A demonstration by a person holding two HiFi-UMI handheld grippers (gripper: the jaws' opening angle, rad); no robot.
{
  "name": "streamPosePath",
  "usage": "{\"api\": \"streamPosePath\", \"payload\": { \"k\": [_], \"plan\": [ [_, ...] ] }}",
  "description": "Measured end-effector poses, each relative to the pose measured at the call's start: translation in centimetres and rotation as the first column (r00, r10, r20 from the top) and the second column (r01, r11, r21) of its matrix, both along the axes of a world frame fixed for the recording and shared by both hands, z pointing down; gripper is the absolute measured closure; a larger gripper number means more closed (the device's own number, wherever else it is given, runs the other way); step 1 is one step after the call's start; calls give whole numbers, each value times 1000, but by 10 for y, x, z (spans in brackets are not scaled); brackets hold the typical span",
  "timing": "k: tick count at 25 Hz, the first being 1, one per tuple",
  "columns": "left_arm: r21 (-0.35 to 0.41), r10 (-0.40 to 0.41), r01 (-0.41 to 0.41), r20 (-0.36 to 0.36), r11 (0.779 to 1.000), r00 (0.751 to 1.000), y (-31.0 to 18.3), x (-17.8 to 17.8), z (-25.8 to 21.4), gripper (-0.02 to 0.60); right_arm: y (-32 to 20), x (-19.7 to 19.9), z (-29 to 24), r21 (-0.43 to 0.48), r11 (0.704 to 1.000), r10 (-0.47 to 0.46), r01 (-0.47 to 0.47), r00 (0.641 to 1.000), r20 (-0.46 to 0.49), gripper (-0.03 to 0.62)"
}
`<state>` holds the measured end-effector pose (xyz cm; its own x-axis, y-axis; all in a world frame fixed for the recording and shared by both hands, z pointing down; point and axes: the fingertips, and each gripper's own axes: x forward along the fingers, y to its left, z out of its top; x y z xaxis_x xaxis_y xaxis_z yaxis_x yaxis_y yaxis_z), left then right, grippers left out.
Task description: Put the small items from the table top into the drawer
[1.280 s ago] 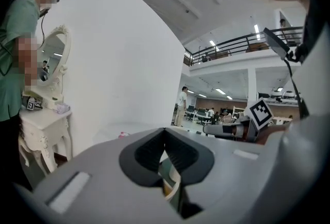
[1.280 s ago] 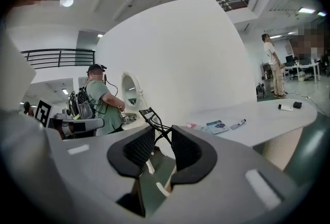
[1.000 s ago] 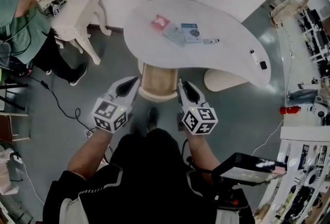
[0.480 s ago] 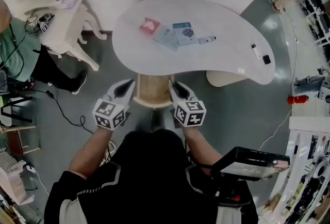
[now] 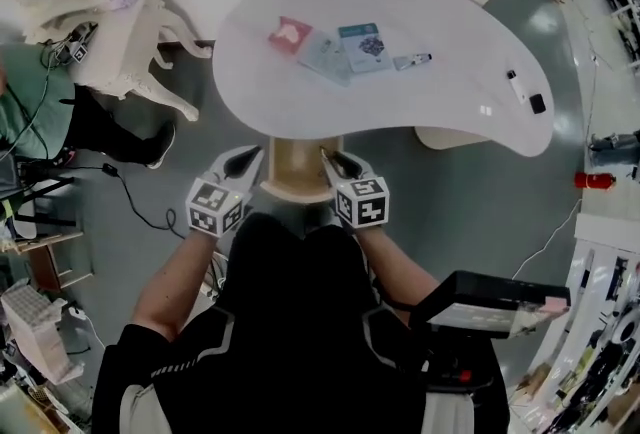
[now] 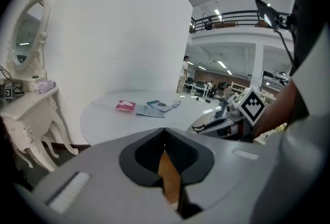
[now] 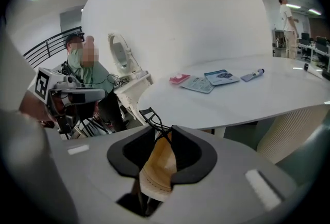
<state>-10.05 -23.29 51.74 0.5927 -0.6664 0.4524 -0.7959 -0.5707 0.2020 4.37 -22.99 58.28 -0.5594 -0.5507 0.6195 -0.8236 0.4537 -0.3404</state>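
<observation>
White table [image 5: 300, 107] overhangs, half hiding the wooden pedestal [image 5: 296, 165].

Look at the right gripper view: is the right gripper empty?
No, the right gripper grips a black eyelash curler between its jaws.

The left gripper [image 6: 165, 138] has its jaws closed at the tips, with a tan surface [image 6: 169, 176] behind them. Beyond lies the white table [image 6: 103, 122], a pink packet [image 6: 125, 106] and leaflets [image 6: 150, 110] side by side toward its far edge. The right gripper [image 6: 202, 126] is at the right; a white dressing table [image 6: 26, 107] with an oval mirror [image 6: 28, 32] stands at the left.
</observation>
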Motion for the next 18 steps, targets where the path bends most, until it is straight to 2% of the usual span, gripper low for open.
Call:
{"api": "streamPosePath", "payload": {
  "k": [10,14,18],
  "plan": [
    [-93,84,-81,19,992,996,-1,-7,50,580,0,-20,48,-101,992,-83,75,993,-85,491],
    [-147,92,-89,18,985,996,2,-8,73,580,3,-23,67,-121,985,-143,125,978,-150,491],
    [-181,135,-124,51,976,990,8,-7,94,580,2,-25,83,-142,974,-201,174,958,-204,491]
  ]
}}
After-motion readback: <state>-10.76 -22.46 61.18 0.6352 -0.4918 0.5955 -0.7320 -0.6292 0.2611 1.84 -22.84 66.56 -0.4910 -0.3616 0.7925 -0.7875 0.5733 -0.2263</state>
